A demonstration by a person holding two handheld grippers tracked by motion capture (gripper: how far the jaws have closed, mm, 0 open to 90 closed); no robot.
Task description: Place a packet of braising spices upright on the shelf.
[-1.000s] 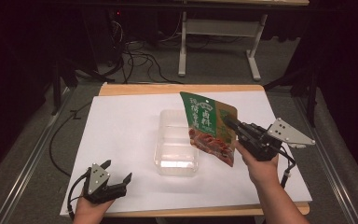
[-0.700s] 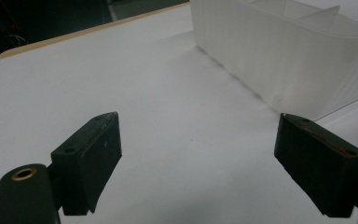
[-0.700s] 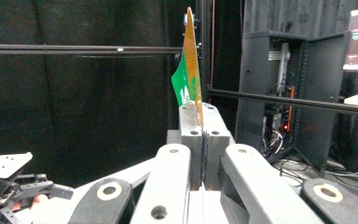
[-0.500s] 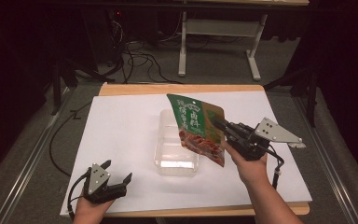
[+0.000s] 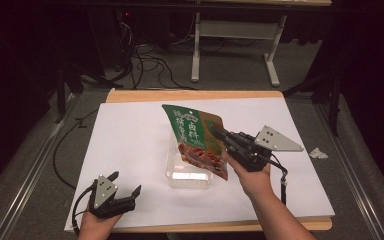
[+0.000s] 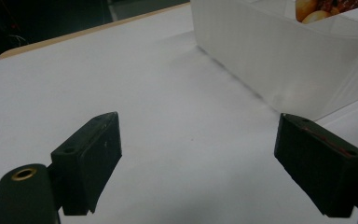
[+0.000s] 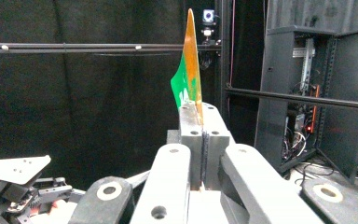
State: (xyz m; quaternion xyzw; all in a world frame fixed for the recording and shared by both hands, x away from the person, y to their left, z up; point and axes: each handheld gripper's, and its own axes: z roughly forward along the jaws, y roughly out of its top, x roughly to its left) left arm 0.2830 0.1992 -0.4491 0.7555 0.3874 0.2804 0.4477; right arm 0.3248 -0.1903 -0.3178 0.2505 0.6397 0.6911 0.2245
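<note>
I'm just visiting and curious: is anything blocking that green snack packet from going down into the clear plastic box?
Nothing visible does. The green snack packet, pinched in the right gripper, hangs over the clear plastic box, whose top is open.

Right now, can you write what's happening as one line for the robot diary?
right gripper: shut on snack pouch, held over clear plastic box | left gripper: open, resting on white table sheet

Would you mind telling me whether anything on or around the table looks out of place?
One small thing: a crumpled white scrap lies off the white sheet, on the grey floor by the table's right edge. Otherwise nothing looks spilled; the snack pouch hangs tilted over the clear container because the right gripper holds it.
</note>
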